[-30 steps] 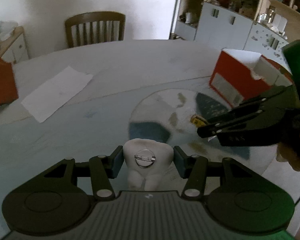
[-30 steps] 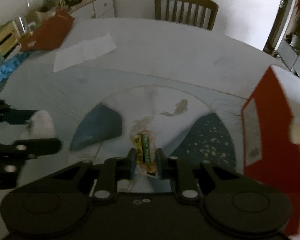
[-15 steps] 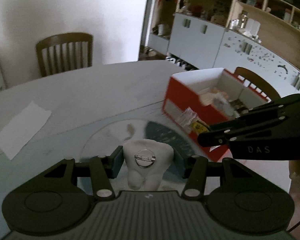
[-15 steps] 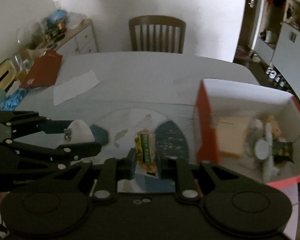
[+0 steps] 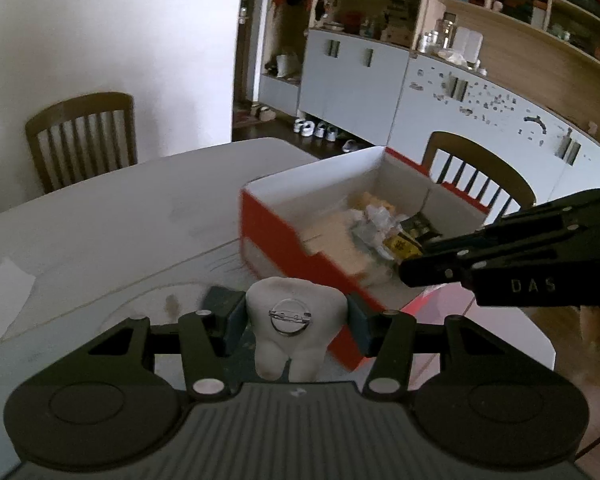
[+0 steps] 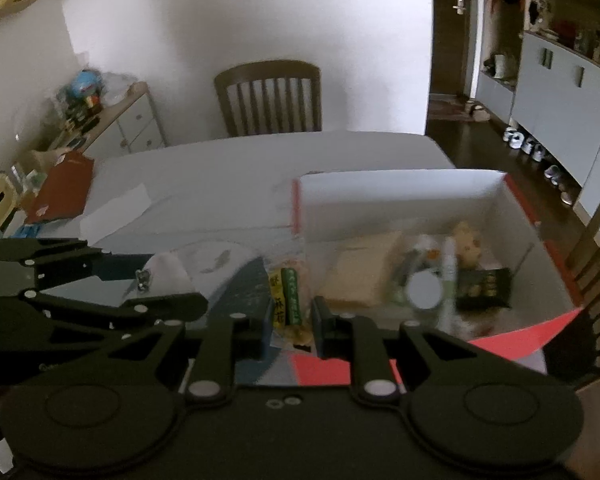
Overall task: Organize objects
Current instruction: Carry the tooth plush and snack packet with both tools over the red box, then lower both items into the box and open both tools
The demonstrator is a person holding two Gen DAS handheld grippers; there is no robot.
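My left gripper (image 5: 296, 322) is shut on a white tooth-shaped toy (image 5: 296, 316) with a metal pin on its face, held above the table near the red box's near corner. My right gripper (image 6: 290, 320) is shut on a clear snack packet (image 6: 287, 300) with a green and yellow label, held just left of the box's near wall. The red box (image 5: 284, 236) with white inside walls holds several items; it also shows in the right wrist view (image 6: 396, 192). The right gripper's fingers (image 5: 460, 256) reach over the box from the right. The left gripper (image 6: 140, 292) shows at the left.
The round white table (image 6: 228, 164) carries a white paper sheet (image 6: 116, 210) and a red-brown folder (image 6: 62, 188) at the left. Wooden chairs stand at the far side (image 6: 270, 98) and beyond the box (image 5: 478, 172). Cabinets (image 5: 440, 92) line the right wall.
Both grippers have swung right and risen with their objects. The red box has come closer and its inside is now in view.
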